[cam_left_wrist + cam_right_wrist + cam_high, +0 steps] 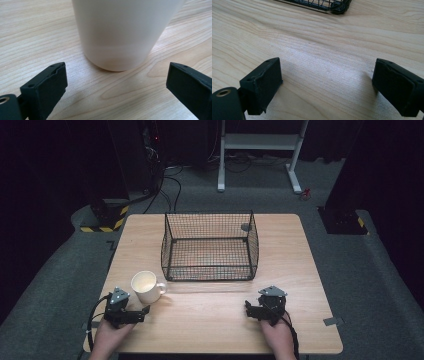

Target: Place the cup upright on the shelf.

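The square light-wood table gave me a broad bare front strip to work from, and I kept both hands low on it so the tools sat level with whatever I meant to take. The black wire-mesh basket stood toward the far middle of the table, open at the top and with nothing in it that I could see, which I judged made it the likely place for the cup to go. The cream-white ceramic mug with a side handle stood upright on the wood near the basket's front left corner, apart from it, its handle turned toward the middle of the table. I held my left gripper just beside the mug on my own side, jaws spread wide and empty; in the left gripper view the mug's body rose straight ahead between the jaw tips but beyond them, untouched, lined up for a squeeze across its wall once I pushed forward. My right gripper rested on bare wood well apart from the mug, jaws likewise wide apart and holding nothing, the basket's corner just ahead of it, kept clear so the left could work.
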The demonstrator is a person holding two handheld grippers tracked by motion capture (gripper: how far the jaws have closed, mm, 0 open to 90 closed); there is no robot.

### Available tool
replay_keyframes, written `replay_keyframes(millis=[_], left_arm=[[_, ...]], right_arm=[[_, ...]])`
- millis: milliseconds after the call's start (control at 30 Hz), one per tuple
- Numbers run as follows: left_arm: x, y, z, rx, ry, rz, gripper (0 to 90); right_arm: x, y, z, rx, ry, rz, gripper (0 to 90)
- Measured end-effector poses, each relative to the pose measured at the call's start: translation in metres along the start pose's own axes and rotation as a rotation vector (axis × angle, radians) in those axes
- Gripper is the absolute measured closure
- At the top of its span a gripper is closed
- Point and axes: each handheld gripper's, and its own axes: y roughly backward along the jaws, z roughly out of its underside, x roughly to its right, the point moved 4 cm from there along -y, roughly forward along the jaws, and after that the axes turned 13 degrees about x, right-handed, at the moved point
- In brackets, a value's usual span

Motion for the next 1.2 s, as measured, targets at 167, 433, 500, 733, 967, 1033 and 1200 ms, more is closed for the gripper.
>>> replay_keyframes(millis=[167,433,500,733,967,1033,1200], left_arm=[[0.002,0.002,-0.002,0.008,0.004,0.017,2.5],[0.006,0.008,-0.009,0.051,-0.008,0.031,0.5],[0.008,0.01,-0.012,0.061,-0.024,0.023,0.1],[0.01,0.016,-0.02,0.092,-0.02,0.033,0.1],[0.01,0.022,-0.03,0.105,0.01,0.045,0.5],[0.009,0.022,-0.032,0.102,0.011,0.042,0.6],[0.008,0.023,-0.037,0.1,0.024,0.036,0.6]], right_arm=[[0.0,0.0,0.0,0.0,0.0,0.0,8.5],[0.0,0.0,0.0,0.002,0.0,0.0,8.6],[0.0,0.0,0.0,0.002,0.0,-0.001,8.5],[0.0,0.0,0.0,0.002,0.001,-0.001,8.5],[0.0,0.0,0.0,0.002,0.001,-0.001,8.5],[0.0,0.0,0.0,0.002,0.0,-0.001,8.5],[0.0,0.0,0.0,0.002,0.001,-0.001,8.5]])
